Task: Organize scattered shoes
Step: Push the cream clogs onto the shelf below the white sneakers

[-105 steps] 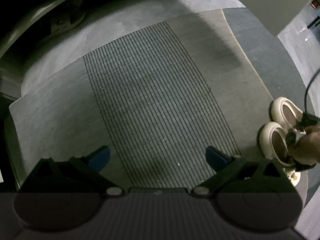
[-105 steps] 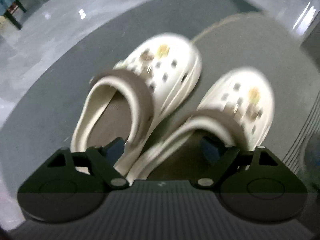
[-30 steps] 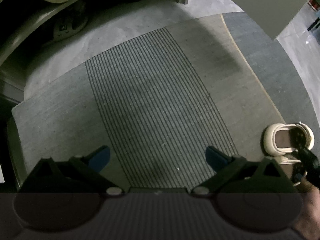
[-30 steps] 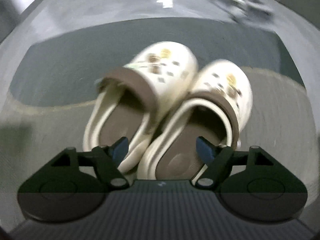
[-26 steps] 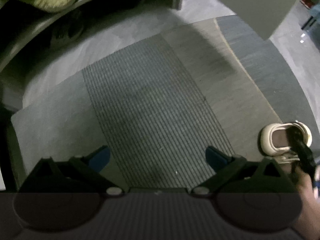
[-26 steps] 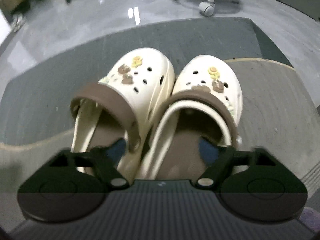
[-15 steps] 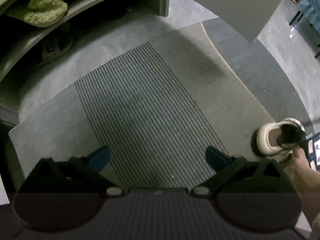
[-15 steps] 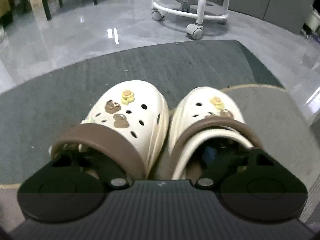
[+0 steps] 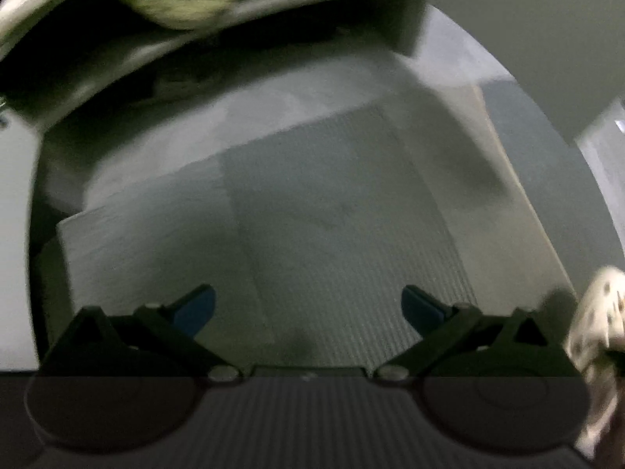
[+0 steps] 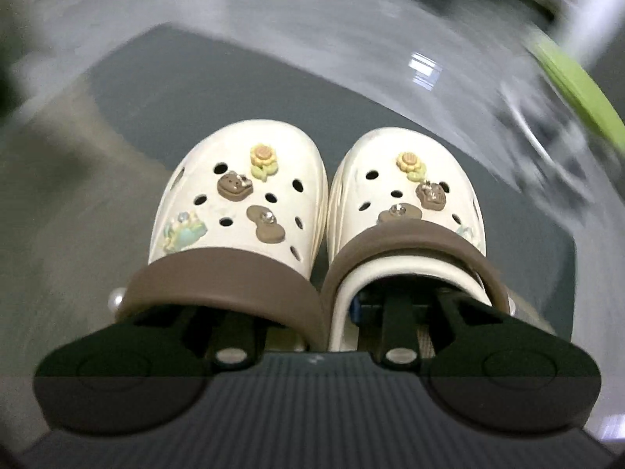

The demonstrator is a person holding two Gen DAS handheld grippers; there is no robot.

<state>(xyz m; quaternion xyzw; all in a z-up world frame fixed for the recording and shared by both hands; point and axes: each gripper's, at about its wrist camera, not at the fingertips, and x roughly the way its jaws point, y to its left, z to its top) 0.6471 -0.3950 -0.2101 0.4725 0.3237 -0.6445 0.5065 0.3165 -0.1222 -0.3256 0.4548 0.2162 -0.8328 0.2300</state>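
With its jaws closing on the touching inner walls of the two cream clogs [image 10: 316, 211], one finger inside each, the right gripper [image 10: 312, 312] risked dropping a clog if one wall slipped free, while the left gripper [image 9: 308, 305] hung with jaws apart above the doormat [image 9: 343, 234].

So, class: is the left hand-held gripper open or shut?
Open: the left hand-held gripper shows its blue pads wide apart, nothing between them.

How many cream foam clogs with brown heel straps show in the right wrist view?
2: the left clog and the right clog sit side by side, toes pointing away, with the right gripper closing on their adjoining inner walls.
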